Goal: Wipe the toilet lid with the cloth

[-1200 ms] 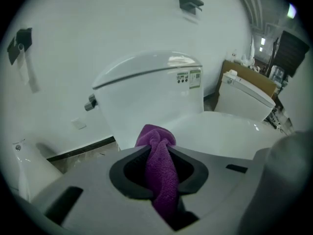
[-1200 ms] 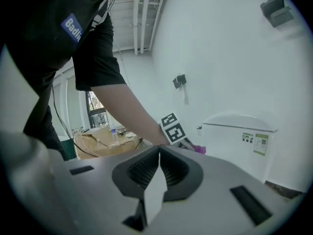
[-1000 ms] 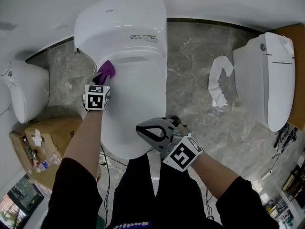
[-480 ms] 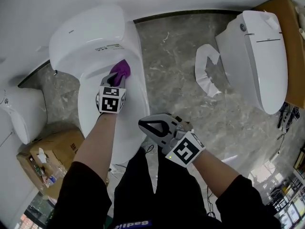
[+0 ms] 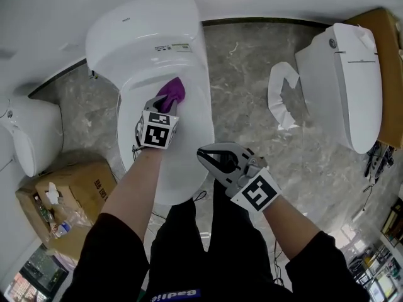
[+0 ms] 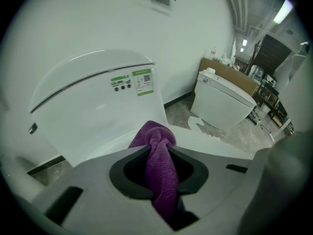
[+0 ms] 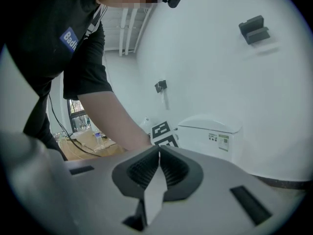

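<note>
Head view, looking steeply down on a white toilet with its lid closed. The left gripper reached over the lid towards 12 o'clock, its jaws clamped on a bunched purple cloth. The cloth lay on the rear part of the lid, just in front of the toilet's back unit, at about 11 o'clock from the middle of the view.

In the left gripper view, the cloth ran up between the closed jaws of the left gripper and bulged out beyond their tips, with the labelled back unit behind it at 11 o'clock.

The right gripper was held just off the lid's front right edge, at about 5 o'clock from the cloth and well apart from it. In the right gripper view, the right gripper had its jaws pressed together with nothing between them.

On the grey marble floor, a second toilet stood at 2 o'clock, a white U-shaped piece lay beside it, a third toilet sat at 9 o'clock, and a cardboard box at 8 o'clock
</note>
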A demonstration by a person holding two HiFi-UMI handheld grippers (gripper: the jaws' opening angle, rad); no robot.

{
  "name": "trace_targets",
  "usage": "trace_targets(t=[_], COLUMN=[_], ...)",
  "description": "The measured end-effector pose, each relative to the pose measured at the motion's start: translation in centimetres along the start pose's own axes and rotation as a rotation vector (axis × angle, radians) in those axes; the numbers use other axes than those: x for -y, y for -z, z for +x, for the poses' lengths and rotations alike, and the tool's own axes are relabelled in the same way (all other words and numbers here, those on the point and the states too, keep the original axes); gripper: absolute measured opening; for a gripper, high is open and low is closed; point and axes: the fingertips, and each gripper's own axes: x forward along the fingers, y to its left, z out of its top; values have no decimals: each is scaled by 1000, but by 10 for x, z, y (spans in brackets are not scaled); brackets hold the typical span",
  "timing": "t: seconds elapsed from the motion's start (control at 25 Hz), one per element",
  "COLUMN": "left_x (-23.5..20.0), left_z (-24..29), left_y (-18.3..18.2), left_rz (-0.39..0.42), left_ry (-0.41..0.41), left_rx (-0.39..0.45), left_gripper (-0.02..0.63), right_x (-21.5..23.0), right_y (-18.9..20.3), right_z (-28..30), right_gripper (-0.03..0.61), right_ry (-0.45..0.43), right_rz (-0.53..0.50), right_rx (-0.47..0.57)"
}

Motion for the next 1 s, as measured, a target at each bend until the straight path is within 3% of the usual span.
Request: trace_targets(t=[0.32,0.52,0.72,1.0], left_x=[-108,-134,-119,-39], left_z=[-90,-115,-114,-87], left_y=[97,136,130,84], left_rz=[-106,-109,-91,-56], left_ry=[-102,-104,-98,-66], left_rx=[-62,-71,-78,-90], left_gripper=[75,75,75,75], right_x=[-86,-128,-144,-123], right_y=[-45,-52,-49,-25], right_z=[68,90,70,2], right_gripper=[31,31,31,31], right_ry=[-48,-6,20,-8], right_rz=[-48,-14,35,26], right_rx=[35,73,112,82])
